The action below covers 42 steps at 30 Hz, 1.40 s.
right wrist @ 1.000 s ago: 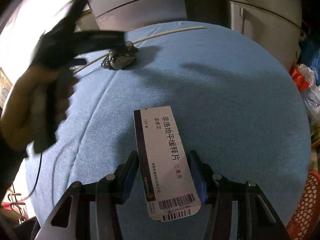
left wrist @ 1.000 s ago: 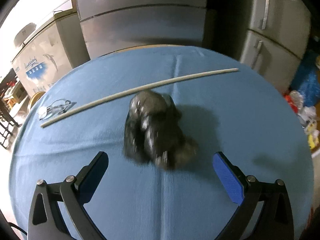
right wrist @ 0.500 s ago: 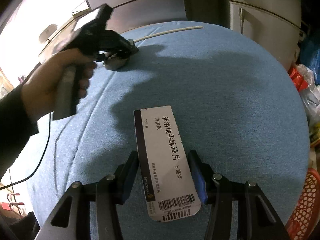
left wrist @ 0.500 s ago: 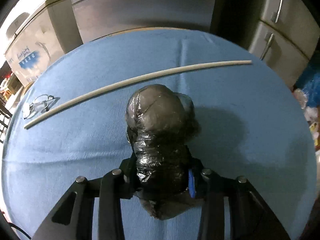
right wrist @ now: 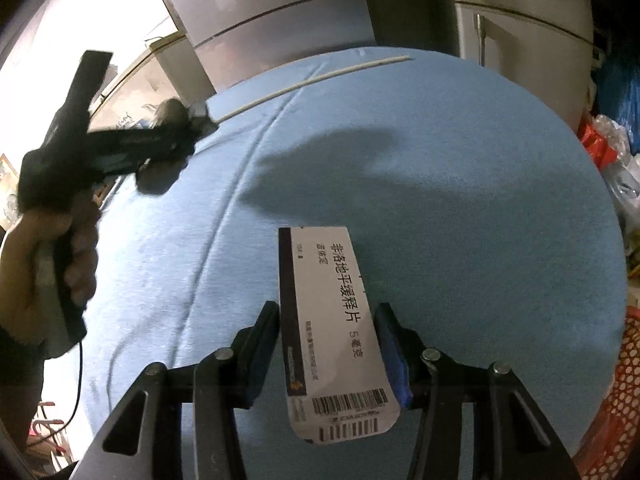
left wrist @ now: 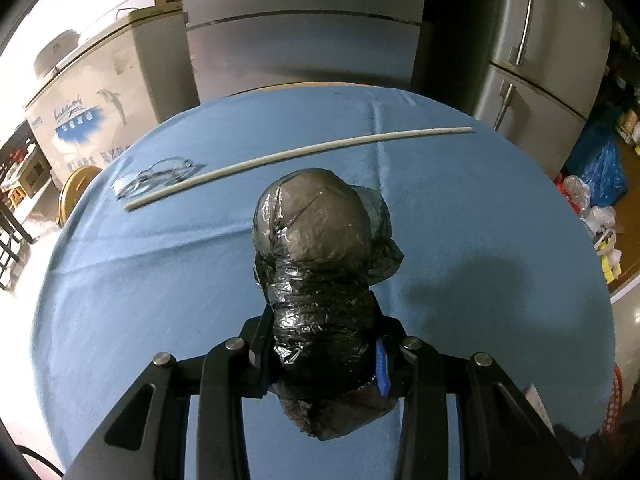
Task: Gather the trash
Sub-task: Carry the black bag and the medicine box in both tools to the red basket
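Left jaws now shut on black bag (left wrist: 320, 280), only right view shows hand (right wrist: 44, 264)

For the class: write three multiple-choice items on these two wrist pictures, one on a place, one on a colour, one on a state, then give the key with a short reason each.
1. Where does the white rod lie?
A. on the cloth beyond the bundle
B. in the red basket
C. between the right gripper's fingers

2. What colour is the tablecloth?
A. red
B. blue
C. white

3. What is the left gripper doing?
A. open over bare cloth
B. shut on the black plastic bundle
C. shut on the medicine box

Key: 1 A, the rod stretches across the far cloth; 2 B, the cloth is blue in both views; 3 B, both fingers press the bundle's wrapped neck.
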Each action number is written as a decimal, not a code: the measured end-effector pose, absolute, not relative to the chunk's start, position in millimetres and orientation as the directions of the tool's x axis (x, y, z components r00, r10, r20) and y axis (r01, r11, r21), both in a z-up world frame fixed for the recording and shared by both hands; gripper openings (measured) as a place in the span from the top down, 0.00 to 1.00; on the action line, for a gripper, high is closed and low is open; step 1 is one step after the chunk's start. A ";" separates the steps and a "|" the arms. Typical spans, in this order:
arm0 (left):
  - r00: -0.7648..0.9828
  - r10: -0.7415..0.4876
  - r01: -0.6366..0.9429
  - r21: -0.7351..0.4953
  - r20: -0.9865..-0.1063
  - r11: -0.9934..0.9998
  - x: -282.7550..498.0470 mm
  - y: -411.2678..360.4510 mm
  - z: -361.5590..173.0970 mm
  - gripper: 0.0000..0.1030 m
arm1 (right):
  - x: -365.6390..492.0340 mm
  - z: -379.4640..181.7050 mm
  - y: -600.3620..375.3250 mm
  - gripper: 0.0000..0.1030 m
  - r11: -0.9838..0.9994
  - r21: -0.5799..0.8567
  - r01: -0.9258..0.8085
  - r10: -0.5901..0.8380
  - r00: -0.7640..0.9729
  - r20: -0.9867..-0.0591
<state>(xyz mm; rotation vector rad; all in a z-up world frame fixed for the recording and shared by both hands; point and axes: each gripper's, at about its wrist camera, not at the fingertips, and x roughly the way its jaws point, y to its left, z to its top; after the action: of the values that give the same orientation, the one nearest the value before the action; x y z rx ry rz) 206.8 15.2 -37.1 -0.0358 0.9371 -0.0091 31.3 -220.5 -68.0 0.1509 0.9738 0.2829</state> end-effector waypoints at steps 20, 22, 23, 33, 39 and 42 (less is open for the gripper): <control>0.599 -0.048 -0.011 -0.068 -0.799 0.998 132.5 37.9 -32.7 0.62 | 2.4 -29.1 -203.4 0.50 0.952 0.250 -0.179 0.307 0.612 -0.729; 0.605 -0.049 -0.007 -0.066 -0.795 0.998 128.3 36.9 -29.6 0.62 | -0.2 -25.1 -205.2 0.50 0.951 0.253 -0.178 0.308 0.621 -0.721; 0.607 -0.050 -0.001 -0.064 -0.793 0.998 125.6 35.7 -28.2 0.62 | -2.3 -23.4 -206.8 0.50 0.951 0.255 -0.176 0.308 0.625 -0.718; 0.607 -0.076 0.045 -0.061 -0.791 0.997 106.4 16.7 -24.6 0.62 | -13.5 -9.9 -221.1 0.50 0.952 0.274 -0.134 0.291 0.675 -0.678; 0.602 -0.093 0.079 -0.057 -0.793 0.995 97.5 1.0 -24.7 0.62 | -20.7 0.3 -230.7 0.50 0.950 0.287 -0.119 0.285 0.703 -0.652; 0.601 -0.102 0.104 -0.049 -0.793 0.993 93.7 -9.8 -23.8 0.62 | -24.4 2.5 -235.4 0.50 0.950 0.292 -0.111 0.281 0.712 -0.643</control>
<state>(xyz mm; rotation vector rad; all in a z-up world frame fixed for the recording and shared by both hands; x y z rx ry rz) 93.7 -9.8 -23.8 0.0026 0.9186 -0.1197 -24.4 -235.4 2.5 0.2400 0.7485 0.2196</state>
